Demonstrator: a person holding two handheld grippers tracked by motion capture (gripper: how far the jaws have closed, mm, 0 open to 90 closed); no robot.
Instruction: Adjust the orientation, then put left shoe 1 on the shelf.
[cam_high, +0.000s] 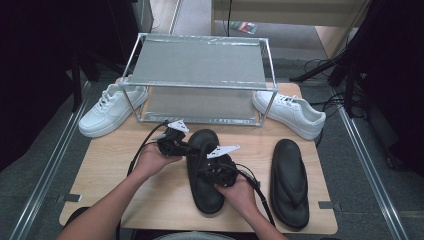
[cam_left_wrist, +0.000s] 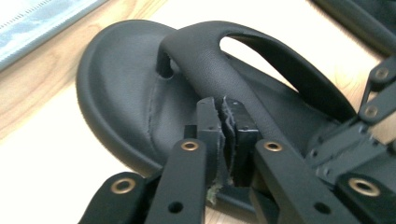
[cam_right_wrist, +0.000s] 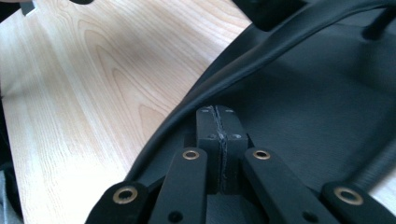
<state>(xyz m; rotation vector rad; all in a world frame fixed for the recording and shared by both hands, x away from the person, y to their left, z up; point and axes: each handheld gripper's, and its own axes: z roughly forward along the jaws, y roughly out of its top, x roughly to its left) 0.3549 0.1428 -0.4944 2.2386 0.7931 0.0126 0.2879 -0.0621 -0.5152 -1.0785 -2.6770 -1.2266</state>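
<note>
Black flip-flop (cam_high: 204, 172) sits just in front of the metal rack (cam_high: 200, 80). Both grippers are on it: left gripper (cam_left_wrist: 224, 122) nearly together at the strap, right gripper (cam_right_wrist: 218, 135) pressed together on its edge. Looks like mid-pickup; next needs 1 level lift toward the rack.

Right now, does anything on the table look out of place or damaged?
The pad lining between the left gripper's fingers looks frayed and torn. The two black rubber flip-flops lie apart, unpaired.
</note>
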